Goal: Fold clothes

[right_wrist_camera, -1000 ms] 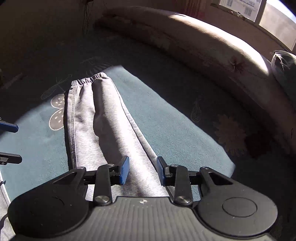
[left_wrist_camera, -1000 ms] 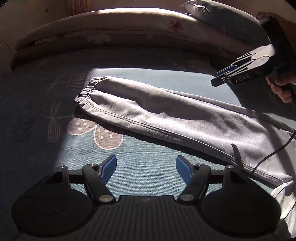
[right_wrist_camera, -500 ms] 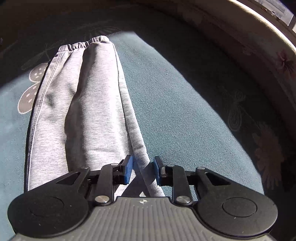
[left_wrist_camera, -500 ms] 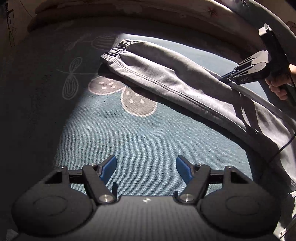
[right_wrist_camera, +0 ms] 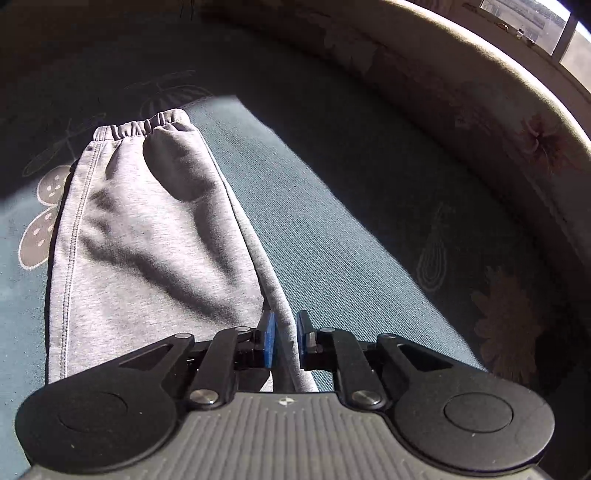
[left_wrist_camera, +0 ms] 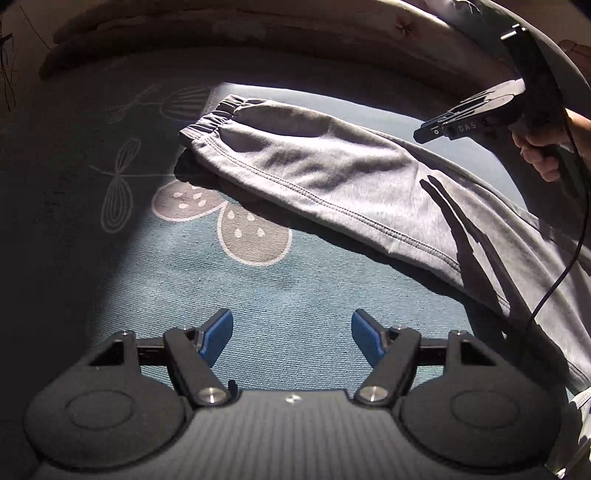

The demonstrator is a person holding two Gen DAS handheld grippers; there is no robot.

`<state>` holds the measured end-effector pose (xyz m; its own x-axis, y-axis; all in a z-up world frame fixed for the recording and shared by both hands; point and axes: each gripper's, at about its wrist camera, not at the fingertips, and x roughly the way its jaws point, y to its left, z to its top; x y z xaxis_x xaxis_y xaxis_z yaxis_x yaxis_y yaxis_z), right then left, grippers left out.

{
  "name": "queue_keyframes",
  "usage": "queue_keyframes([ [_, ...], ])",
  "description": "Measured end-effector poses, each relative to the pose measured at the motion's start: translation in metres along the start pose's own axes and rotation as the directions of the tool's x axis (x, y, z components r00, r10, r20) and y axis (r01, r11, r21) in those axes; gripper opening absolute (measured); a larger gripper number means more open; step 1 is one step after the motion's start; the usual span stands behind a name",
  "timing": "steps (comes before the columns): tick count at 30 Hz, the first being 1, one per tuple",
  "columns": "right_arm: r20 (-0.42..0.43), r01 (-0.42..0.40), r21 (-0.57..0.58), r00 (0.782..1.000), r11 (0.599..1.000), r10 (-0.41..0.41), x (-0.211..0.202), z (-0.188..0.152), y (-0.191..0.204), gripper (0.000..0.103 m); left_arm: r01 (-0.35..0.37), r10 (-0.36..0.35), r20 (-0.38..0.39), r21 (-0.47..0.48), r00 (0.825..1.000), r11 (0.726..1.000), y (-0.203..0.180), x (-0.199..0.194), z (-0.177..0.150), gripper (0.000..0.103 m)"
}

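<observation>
Grey sweatpants (left_wrist_camera: 332,173) (right_wrist_camera: 147,258) lie flat on a teal printed sheet (left_wrist_camera: 295,288), elastic end (left_wrist_camera: 214,114) at the far left. My left gripper (left_wrist_camera: 291,332) hovers open over bare sheet on the near side of the pants, nothing between its blue pads. My right gripper (right_wrist_camera: 284,339) has its blue pads close together on the pants' right-hand edge, a ridge of grey cloth filling the gap; its jaws are opening slightly. In the left wrist view the right gripper (left_wrist_camera: 424,134) appears at the far side of the pants, held by a hand (left_wrist_camera: 543,155).
A rolled beige flowered quilt (left_wrist_camera: 258,29) (right_wrist_camera: 480,110) runs along the back of the bed. A window (right_wrist_camera: 535,18) is at the top right. A black cable (left_wrist_camera: 565,258) hangs from the right gripper over the pants. Butterfly print (left_wrist_camera: 240,229) lies beside the pants.
My right gripper came down onto the pants' right edge and its jaws narrowed around the cloth. The left gripper sank a little toward the sheet, still open.
</observation>
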<state>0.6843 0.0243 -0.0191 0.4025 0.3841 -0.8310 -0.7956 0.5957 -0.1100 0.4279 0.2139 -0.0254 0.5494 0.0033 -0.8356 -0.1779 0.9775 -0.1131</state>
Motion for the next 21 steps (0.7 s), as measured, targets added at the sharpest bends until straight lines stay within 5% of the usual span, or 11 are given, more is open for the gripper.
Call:
queue_keyframes([
  [11,0.102,-0.151,-0.025,0.983,0.988,0.153,0.062,0.101,0.026,0.024,-0.016,0.017,0.005,-0.065,1.0,0.998,0.023,-0.001,0.0,0.071],
  [21,0.034,-0.139,-0.128,0.989,0.982,0.145,0.103,0.11,0.057,0.028,-0.052,0.051,-0.014,-0.134,0.999,0.99,0.05,0.002,-0.013,0.071],
])
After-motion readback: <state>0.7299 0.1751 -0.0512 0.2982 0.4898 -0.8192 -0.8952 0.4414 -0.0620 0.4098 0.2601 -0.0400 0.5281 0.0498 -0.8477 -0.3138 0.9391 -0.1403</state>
